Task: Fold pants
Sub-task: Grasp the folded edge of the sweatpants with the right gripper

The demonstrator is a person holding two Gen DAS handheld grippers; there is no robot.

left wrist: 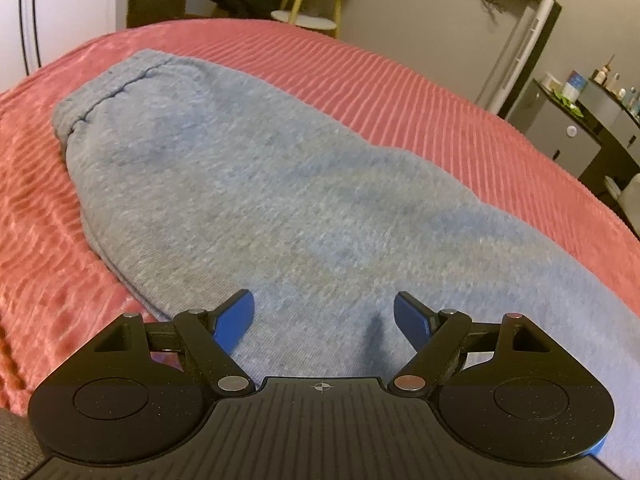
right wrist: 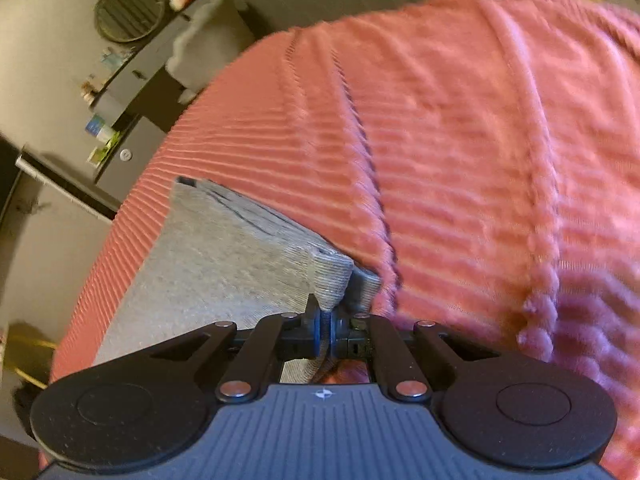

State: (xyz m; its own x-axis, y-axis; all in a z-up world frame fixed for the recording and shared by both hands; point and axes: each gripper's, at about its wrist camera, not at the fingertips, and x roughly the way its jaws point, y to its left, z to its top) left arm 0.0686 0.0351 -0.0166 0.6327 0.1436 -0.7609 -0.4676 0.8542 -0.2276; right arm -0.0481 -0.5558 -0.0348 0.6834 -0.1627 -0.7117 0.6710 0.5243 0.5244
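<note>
Grey pants (left wrist: 248, 184) flat on pink ribbed blanket (left wrist: 420, 92), left gripper (left wrist: 324, 320) spread wide above fabric, right gripper (right wrist: 327, 330) clamped on ribbed cuff (right wrist: 330, 276), 2 layers visible.

Domestic bedroom: bed under pink ribbed plush blanket (left wrist: 400, 92); dark dresser holding toiletry bottles (left wrist: 612, 80) at two o'clock.

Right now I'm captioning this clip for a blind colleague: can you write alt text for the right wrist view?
The right gripper is shut on a corner of the grey pants, pinching the ribbed hem. The pants lie on a pink ribbed blanket, with dark furniture blurred at left.
</note>
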